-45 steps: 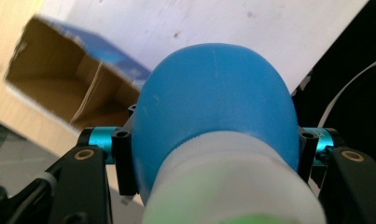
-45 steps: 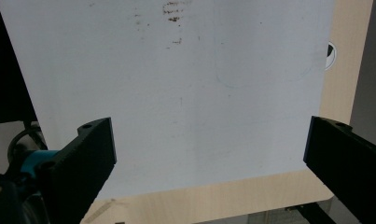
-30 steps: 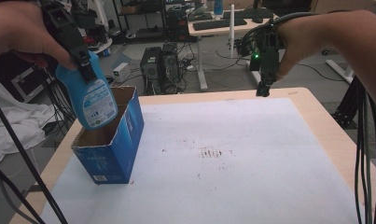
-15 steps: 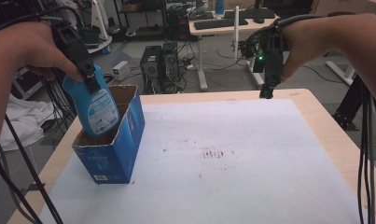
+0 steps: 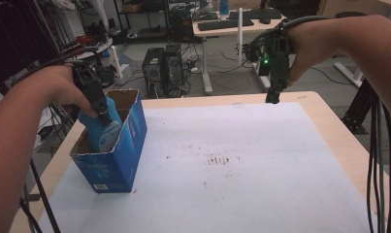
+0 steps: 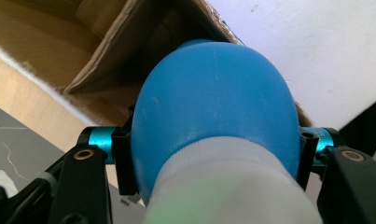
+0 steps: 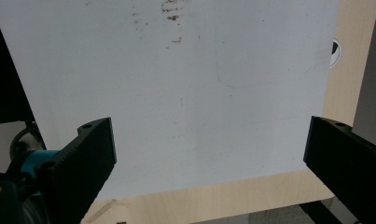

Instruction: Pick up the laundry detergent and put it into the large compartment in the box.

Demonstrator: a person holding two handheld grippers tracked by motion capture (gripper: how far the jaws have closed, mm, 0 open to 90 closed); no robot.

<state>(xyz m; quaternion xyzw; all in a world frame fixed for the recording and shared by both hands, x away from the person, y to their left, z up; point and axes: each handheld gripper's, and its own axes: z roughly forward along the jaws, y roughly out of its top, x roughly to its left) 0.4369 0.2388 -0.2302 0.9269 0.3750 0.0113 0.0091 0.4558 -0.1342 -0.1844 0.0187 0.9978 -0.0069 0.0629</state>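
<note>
A blue plastic bottle (image 5: 102, 131) with a round label and a white cap stands partly down inside an open blue cardboard box (image 5: 116, 160) at the table's left side. My left gripper (image 5: 98, 110) is shut on the bottle's upper body. In the left gripper view the bottle (image 6: 213, 112) sits between the jaws, with the box's brown inside (image 6: 106, 51) behind it. My right gripper (image 5: 272, 97) hangs above the table's far edge, right of centre. In the right gripper view its jaws stand wide apart with nothing between them, and the right gripper (image 7: 209, 154) looks down on the white mat (image 7: 176, 84).
A white mat (image 5: 232, 174) with a few dark smudges (image 5: 221, 159) covers most of the wooden table (image 5: 336, 131). Black cables (image 5: 380, 160) hang at the right edge. Beyond the table stand computer towers (image 5: 165, 70) and a desk (image 5: 222, 26).
My left gripper has lowered the blue bottle from above the box down into it. My right gripper has stayed nearly still over the far edge.
</note>
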